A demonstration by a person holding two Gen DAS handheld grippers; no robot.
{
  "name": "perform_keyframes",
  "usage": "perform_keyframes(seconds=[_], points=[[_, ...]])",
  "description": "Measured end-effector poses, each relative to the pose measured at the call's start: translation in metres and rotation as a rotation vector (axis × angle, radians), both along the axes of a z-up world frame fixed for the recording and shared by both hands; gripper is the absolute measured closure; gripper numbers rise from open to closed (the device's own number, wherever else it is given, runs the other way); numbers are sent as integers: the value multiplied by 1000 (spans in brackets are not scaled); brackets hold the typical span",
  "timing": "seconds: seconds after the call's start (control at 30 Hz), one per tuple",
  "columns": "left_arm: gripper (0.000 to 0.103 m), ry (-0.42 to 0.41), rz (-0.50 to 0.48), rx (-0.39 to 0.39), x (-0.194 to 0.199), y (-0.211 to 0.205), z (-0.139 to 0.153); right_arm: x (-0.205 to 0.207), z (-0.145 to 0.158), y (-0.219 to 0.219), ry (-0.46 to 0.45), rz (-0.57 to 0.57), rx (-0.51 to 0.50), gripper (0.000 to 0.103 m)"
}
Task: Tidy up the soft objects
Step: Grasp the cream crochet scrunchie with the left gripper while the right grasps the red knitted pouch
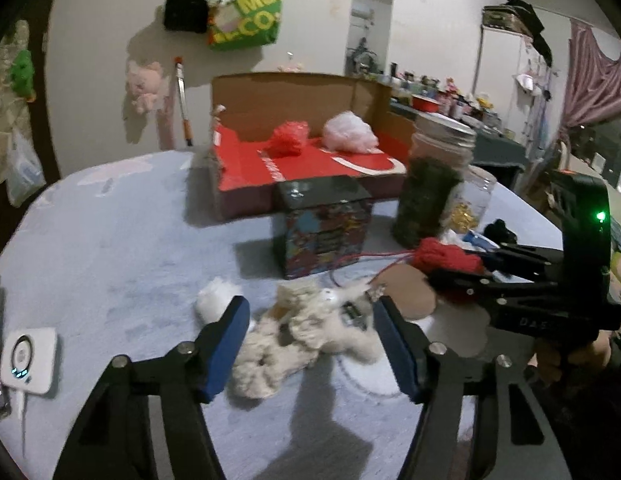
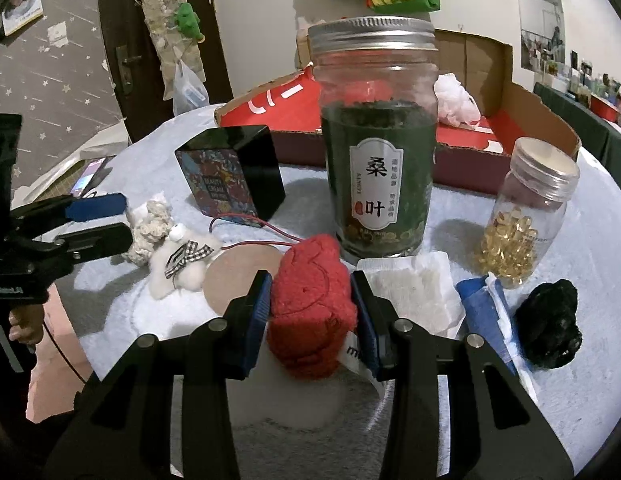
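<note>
**Red knit toy gripped, white plush next**

The right hand-held gripper [image 2: 310, 312] squeezes the red knit toy [image 2: 310, 300] between its pads, near the tall jar [image 2: 376, 140], likely to carry it to the far cardboard box [image 1: 294, 96], where two soft things already lie. The left hand-held gripper [image 1: 310, 328] stands partly open around the white plush toy [image 1: 310, 320] on the bench [image 1: 110, 240], not yet pressing it.

A red knitted toy [image 2: 310, 304], a cream plush [image 1: 310, 320] with checked bow, a pale-blue tablecloth [image 1: 110, 248].

Dim, soft-focus, fisheye-warped edges
</note>
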State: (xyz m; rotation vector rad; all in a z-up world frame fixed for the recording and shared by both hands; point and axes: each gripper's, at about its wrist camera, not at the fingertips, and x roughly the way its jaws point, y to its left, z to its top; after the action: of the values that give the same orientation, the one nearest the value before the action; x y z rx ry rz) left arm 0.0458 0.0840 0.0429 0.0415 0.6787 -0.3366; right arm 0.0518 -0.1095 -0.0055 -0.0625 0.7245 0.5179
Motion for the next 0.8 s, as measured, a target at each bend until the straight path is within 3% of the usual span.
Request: perform_keyframes(seconds=[0.13,0.23,0.27,0.33,0.4,0.5,0.8], points=[[46,52,15,49,16,-5,-14,-1,-1,0,-1,4,-10,65],[49,78,41,41,23,1,-22,-1,-2,0,9,11,-11,67],[53,81,40,31,24,2,-22,-1,-3,0,11,16,-9,69],[77,85,35,18,23,2,-21,-4,-2,-2,2,19,10,72],[82,81,36,17,20,0,-17,-10,4,-4,-34,8,15,72],[83,53,30,18,15,-6,-6,-19,21,-16,-93,-14,41,72],[83,2,-45,-20,13,-41,24,-26,42,-50,-92,-46,90,72]])
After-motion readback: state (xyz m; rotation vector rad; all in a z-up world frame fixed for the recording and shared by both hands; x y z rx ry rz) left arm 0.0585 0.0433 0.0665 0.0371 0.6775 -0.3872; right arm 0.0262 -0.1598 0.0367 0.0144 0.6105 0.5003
